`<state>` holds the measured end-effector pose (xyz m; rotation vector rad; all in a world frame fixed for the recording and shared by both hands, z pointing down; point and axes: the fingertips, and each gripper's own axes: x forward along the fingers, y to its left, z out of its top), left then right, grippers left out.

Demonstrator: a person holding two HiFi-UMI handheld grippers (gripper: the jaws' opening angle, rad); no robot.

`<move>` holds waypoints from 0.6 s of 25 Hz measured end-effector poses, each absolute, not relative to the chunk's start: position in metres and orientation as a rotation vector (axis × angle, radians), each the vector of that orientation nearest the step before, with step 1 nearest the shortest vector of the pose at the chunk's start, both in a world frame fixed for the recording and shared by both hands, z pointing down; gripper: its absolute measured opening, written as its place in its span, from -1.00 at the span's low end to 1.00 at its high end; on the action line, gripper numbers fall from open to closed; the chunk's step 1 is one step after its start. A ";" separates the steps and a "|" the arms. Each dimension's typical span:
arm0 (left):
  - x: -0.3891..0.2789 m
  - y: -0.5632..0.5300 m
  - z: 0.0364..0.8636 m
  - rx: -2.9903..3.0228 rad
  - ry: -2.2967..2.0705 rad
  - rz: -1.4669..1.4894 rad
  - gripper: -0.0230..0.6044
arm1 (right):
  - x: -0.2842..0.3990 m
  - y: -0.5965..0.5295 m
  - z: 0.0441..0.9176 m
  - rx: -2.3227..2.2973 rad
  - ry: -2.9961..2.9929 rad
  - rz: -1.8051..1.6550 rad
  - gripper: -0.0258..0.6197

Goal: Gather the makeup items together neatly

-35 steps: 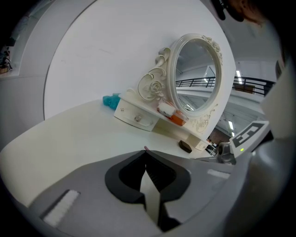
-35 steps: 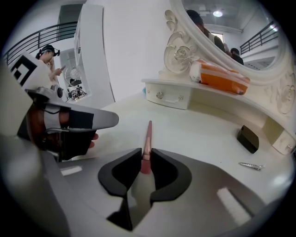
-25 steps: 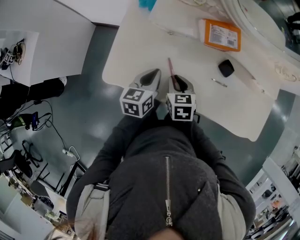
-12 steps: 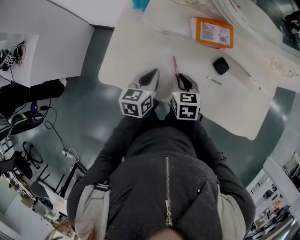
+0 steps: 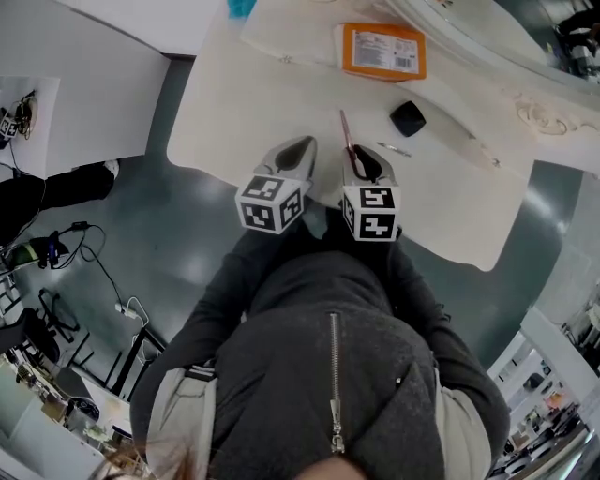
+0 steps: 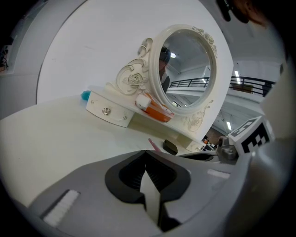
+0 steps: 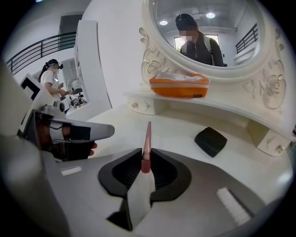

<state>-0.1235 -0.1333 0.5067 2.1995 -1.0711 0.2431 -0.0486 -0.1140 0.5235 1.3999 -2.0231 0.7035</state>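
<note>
My right gripper (image 5: 362, 165) is shut on a slim pink makeup stick (image 5: 346, 136), which points forward out of the jaws; in the right gripper view the stick (image 7: 147, 136) juts up from the shut gripper (image 7: 146, 158). A black compact (image 5: 407, 118) lies on the white table (image 5: 234, 112), ahead and to the right of it, with a thin silver item (image 5: 394, 149) beside it. An orange packet (image 5: 382, 51) rests on the mirror stand's shelf. My left gripper (image 5: 298, 155) hovers beside the right one, shut and with nothing in it (image 6: 147, 156).
An ornate white vanity mirror (image 7: 208, 28) with small drawers (image 6: 107, 111) stands at the table's far side. A blue object (image 5: 240, 6) sits near the far left corner. The table's near edge runs just under the grippers, with grey floor (image 5: 141, 244) to the left.
Both grippers have moved forward over the table, closer to the black compact and the mirror stand. The right one still holds the pink stick.
</note>
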 end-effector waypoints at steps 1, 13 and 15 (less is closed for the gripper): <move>-0.117 -0.132 0.506 2.202 -1.068 0.242 -0.89 | -0.042 -0.113 0.522 1.403 -2.024 0.701 -0.72; -0.054 -0.126 0.498 2.252 -1.031 0.283 -0.89 | 0.017 -0.098 0.521 1.392 -2.039 0.728 -0.72; -0.047 -0.126 0.497 2.261 -1.027 0.292 -0.89 | 0.024 -0.096 0.521 1.379 -2.048 0.727 -0.72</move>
